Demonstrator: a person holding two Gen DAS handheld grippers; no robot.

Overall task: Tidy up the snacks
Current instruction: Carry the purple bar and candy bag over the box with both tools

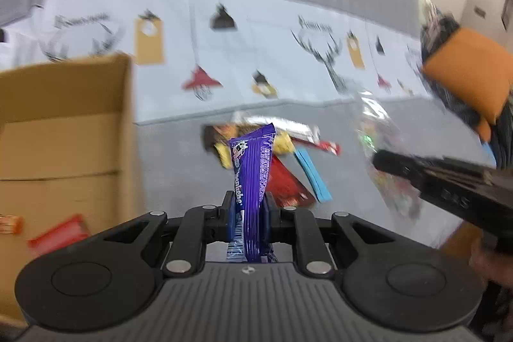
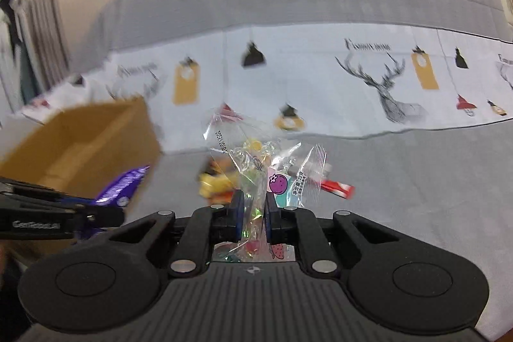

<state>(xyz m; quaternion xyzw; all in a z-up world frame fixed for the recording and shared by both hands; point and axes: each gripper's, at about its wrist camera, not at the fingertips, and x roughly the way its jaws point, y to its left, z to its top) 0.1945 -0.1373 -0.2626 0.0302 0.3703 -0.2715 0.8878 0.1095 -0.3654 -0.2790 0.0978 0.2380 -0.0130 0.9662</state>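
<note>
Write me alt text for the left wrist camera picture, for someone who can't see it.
The left gripper is clamped on a purple snack packet that stands upright between its fingers. Behind it a small pile of snacks lies on grey fabric, with an open cardboard box at left. At right the right gripper holds a clear candy bag.

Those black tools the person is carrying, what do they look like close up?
Each tool, left tool and right tool, is matte black plastic: a ribbed grey-black base, two round discs at its sides, angular linkage arms with silver rivets, and two short fingers faced with blue pads. A small white emblem sits at the centre of the base. Seen side-on, one carries faint pale lettering, too blurred to read.
</note>
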